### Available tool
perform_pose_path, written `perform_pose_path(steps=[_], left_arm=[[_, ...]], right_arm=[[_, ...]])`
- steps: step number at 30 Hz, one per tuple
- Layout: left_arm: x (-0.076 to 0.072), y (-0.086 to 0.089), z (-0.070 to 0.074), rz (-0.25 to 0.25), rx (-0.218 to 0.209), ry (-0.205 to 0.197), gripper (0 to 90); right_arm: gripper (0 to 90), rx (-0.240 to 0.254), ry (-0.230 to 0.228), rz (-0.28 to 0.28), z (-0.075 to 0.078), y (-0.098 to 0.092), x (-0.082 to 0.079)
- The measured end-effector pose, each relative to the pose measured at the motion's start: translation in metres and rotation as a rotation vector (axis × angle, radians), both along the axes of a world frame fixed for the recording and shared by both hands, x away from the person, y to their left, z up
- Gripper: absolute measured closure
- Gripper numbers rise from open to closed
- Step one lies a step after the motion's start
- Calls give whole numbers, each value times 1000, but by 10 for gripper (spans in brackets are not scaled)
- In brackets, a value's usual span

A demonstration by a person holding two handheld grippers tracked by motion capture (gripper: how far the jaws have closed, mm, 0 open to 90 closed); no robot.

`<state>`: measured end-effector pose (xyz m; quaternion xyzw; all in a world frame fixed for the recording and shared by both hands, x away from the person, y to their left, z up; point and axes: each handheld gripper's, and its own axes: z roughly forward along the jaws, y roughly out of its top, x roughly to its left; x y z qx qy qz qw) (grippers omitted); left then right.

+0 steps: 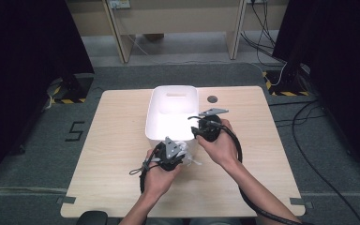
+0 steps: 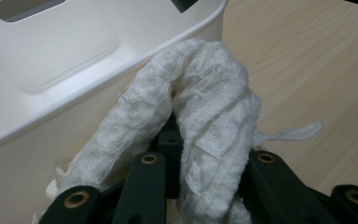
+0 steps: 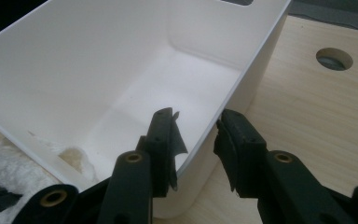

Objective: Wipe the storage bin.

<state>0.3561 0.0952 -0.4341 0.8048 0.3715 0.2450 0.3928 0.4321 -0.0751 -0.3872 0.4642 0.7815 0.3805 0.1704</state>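
Note:
A white plastic bin (image 1: 149,117) stands on the wooden table (image 1: 117,159), its inside bare in the right gripper view (image 3: 98,60). My left gripper (image 1: 180,151) is shut on a white textured cloth (image 2: 205,102), holding it against the outside of the bin's near wall (image 2: 51,116), just below the rim. A loose strand of the cloth trails over the table. My right gripper (image 3: 196,128) straddles the bin's right wall near its front corner. One jaw is inside and one outside, closed on the wall. The cloth (image 3: 4,163) shows past that near wall.
A round cable hole (image 1: 212,99) lies in the tabletop just right of the bin's far end, also seen as a hole (image 3: 334,59) in the right gripper view. Bare wood spreads to the left and right of the bin. Black cables trail from both grippers toward the table's near edge.

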Motion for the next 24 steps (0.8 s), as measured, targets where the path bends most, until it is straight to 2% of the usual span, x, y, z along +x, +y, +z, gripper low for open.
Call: perform_pose_path(steps=[5, 10, 19, 20, 21, 24], left_arm=[[1, -1, -5, -2, 4, 8, 745], [0, -2, -10, 4, -3, -6, 747], [0, -3, -18, 0, 9, -4, 748], [-1, -3, -20, 4, 5, 2, 749], [0, -3, -23, 0, 22, 16, 748], [2, -3, -33, 2, 37, 41, 749]], right_arm=[[662, 0, 1, 0, 0, 0, 0], [662, 1, -1, 0, 0, 0, 0], [662, -2, -4, 3, 0, 0, 0], [661, 1, -3, 2, 0, 0, 0], [661, 1, -5, 2, 0, 0, 0], [661, -2, -6, 4, 0, 0, 0]])
